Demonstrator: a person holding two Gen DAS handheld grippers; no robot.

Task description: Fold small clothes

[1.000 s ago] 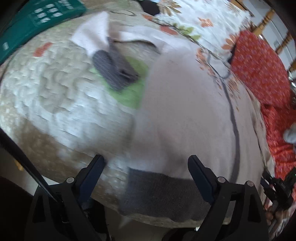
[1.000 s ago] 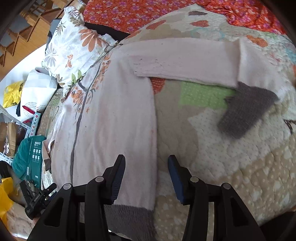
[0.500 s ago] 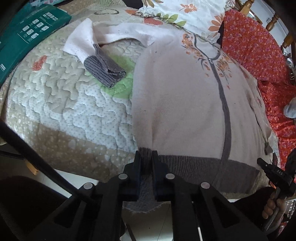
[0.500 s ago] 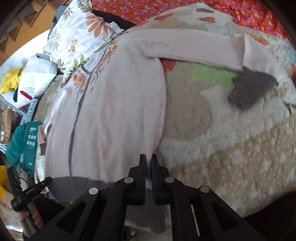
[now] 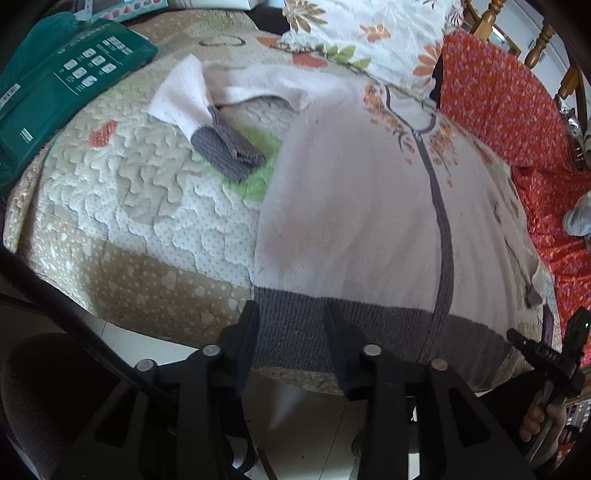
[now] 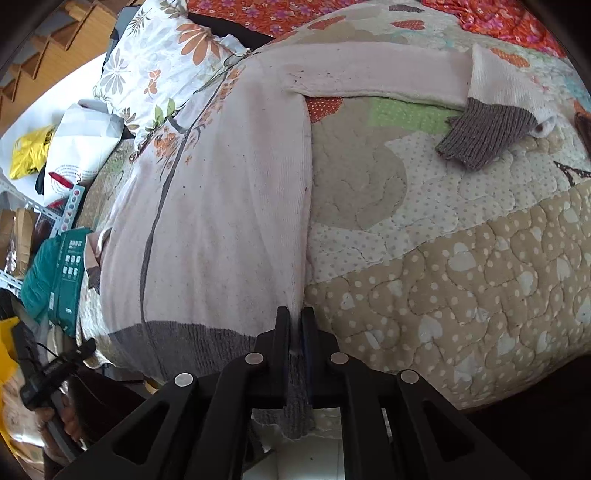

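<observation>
Left wrist view. A pale pink cardigan [image 5: 354,206] lies flat, front up, on a quilted bedspread [image 5: 122,206], its grey hem band [image 5: 369,332] at the near edge of the bed. One sleeve [image 5: 236,85] stretches away to the left and doubles back, so that its grey cuff [image 5: 229,151] rests on a green patch of the quilt. The left gripper [image 5: 290,321] has just been opening; its jaws stand apart on either side of the left end of the hem band, released, with the band between them but not pinched. A green package [image 5: 62,85] lies at the upper left, a flowered pillow [image 5: 369,33] beyond the collar, and a red flowered cloth [image 5: 509,103] at the right. The other gripper and the hand holding it appear at the lower right edge.

Right wrist view. The right gripper [image 6: 295,325] is clenched on the hem band [image 6: 184,343] at the corner of the cardigan [image 6: 229,206] beside the bare bedspread [image 6: 461,266]; grey knit hangs below the jaws. The second sleeve [image 6: 376,74] runs to the right, its cuff [image 6: 484,133] folded back toward the body. The pillow [image 6: 166,62] sits above the collar, and the green package [image 6: 55,273] lies at the left.
</observation>
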